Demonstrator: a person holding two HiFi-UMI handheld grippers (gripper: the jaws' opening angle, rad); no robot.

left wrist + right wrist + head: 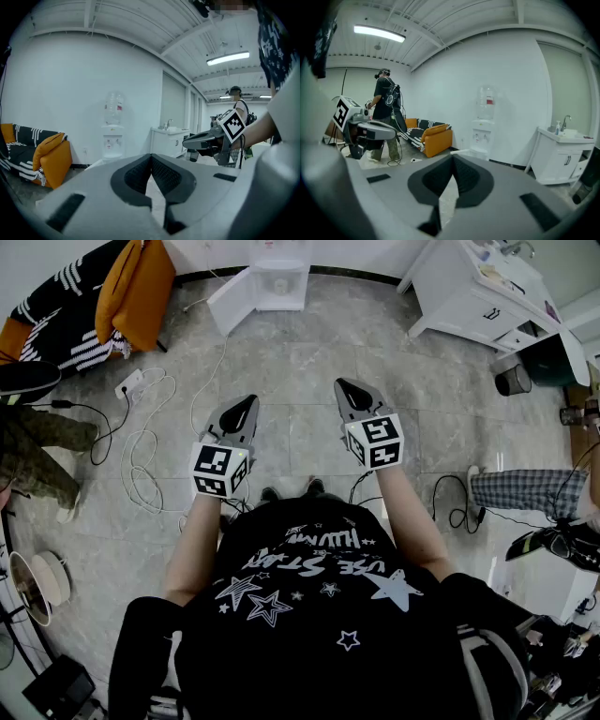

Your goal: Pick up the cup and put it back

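Shirt: you wear a black T-shirt (309, 615) printed with white and grey stars, some solid and some outlined, and bands of white lettering.
Sleeves: your black sleeves (141, 643) are loose and cover your upper arms.
Left tool: your left hand-held gripper (249, 405) has a light grey moulded shell that tapers to a point around a dark inset.
Left cube: a white marker cube (219, 470) with black square patterns sits at its rear.
Right tool: your right hand-held gripper (343, 387) has the same grey tapered shell.
Right cube: a matching black-and-white cube (375, 442) sits at its rear.
Pads: black ribbed pads (136, 176) line the grey jaws, and the right ones (468, 178) are alike.
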